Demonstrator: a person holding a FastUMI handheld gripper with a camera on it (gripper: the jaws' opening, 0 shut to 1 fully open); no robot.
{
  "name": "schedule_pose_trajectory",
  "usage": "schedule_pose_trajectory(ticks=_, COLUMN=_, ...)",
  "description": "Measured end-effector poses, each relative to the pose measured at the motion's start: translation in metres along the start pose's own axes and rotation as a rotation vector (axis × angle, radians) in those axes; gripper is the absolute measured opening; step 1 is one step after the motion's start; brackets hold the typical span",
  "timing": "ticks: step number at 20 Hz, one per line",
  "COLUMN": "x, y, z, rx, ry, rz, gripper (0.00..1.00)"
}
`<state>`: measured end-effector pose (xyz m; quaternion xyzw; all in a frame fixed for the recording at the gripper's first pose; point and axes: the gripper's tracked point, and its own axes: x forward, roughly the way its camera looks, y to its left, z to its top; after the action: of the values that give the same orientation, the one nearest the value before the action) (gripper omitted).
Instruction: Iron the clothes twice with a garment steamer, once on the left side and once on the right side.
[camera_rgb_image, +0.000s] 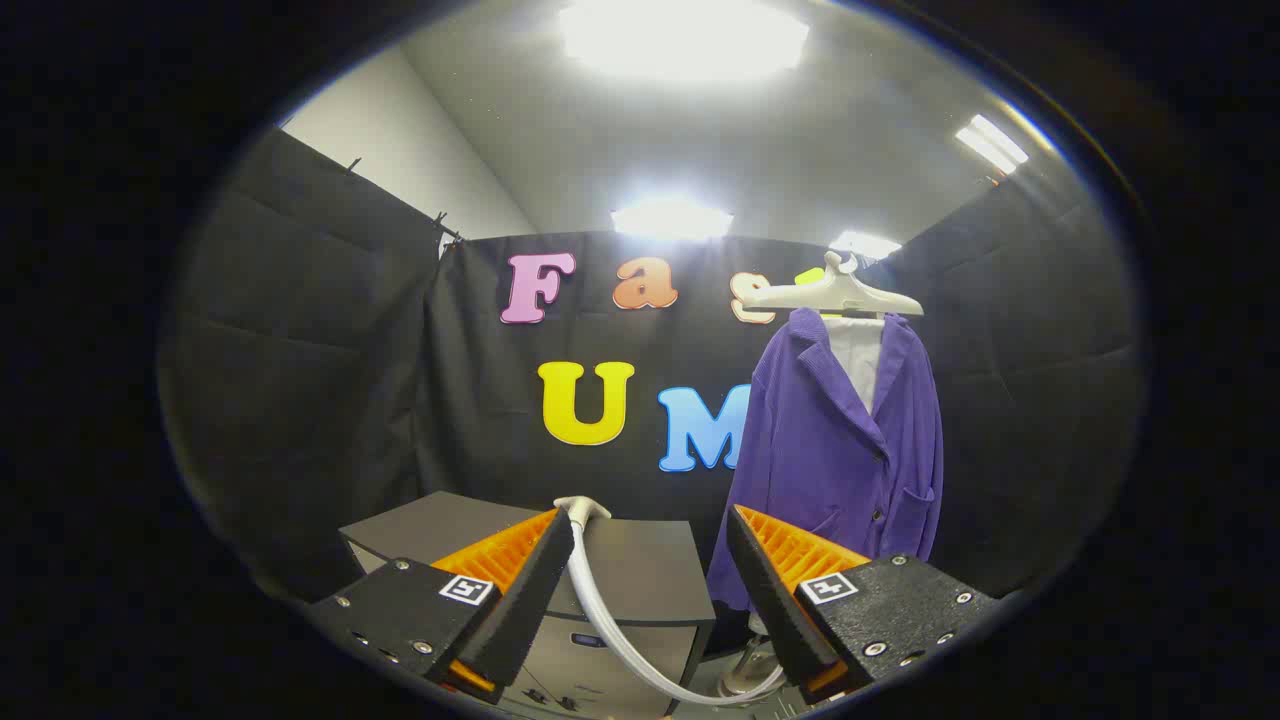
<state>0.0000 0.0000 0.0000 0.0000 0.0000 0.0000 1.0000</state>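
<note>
The tongs (650, 530) stood open at the bottom of the frame, their two black fingers (520, 590) with orange ribbed backs spread well apart and pressing on nothing. Between them, in the lower middle of the frame, a pale ribbed hose (610, 620) ran down from a light-coloured steamer head (583, 508) that lay beside the tip of the left finger, at the near edge of a dark grey cabinet (640, 570). The hose curved low toward the right finger and met what seemed to be a whitish base (745, 672) down on the floor, though that part was small and partly hidden, so I could not be sure of it.

The cabinet sat just ahead of the fingers, its flat top bare apart from the steamer head; its front, with a few small controls, showed beneath.

The clothes to be ironed hung in the right middle of the frame, beyond the right finger: a purple jacket (840, 460) on a white hanger (835, 293), open at the collar over a white garment (858, 365) inside. Its hem reached down behind the tip of the right finger. Bright ceiling lights (683, 38) glared in the upper part of the frame.
</note>
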Motion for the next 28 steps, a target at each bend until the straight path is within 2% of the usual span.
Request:
schedule_pose_trajectory(ticks=8, x=0.000, y=-0.001, z=-0.012, rx=0.040, ry=0.014, rz=-0.050, gripper=0.95)
schedule_pose_trajectory(ticks=12, x=0.000, y=-0.001, z=-0.017, rx=0.018, ry=0.039, rz=-0.077, gripper=0.95)
schedule_pose_trajectory(ticks=20, x=0.003, y=0.001, z=-0.032, rx=-0.005, ry=0.074, rz=-0.056, gripper=0.95)
schedule_pose_trajectory(ticks=23, x=-0.010, y=0.001, z=-0.042, rx=-0.025, ry=0.089, rz=-0.044, gripper=0.95)
schedule_pose_trajectory(ticks=28, x=-0.009, y=-0.004, z=-0.038, rx=-0.034, ry=0.093, rz=-0.005, gripper=0.95)
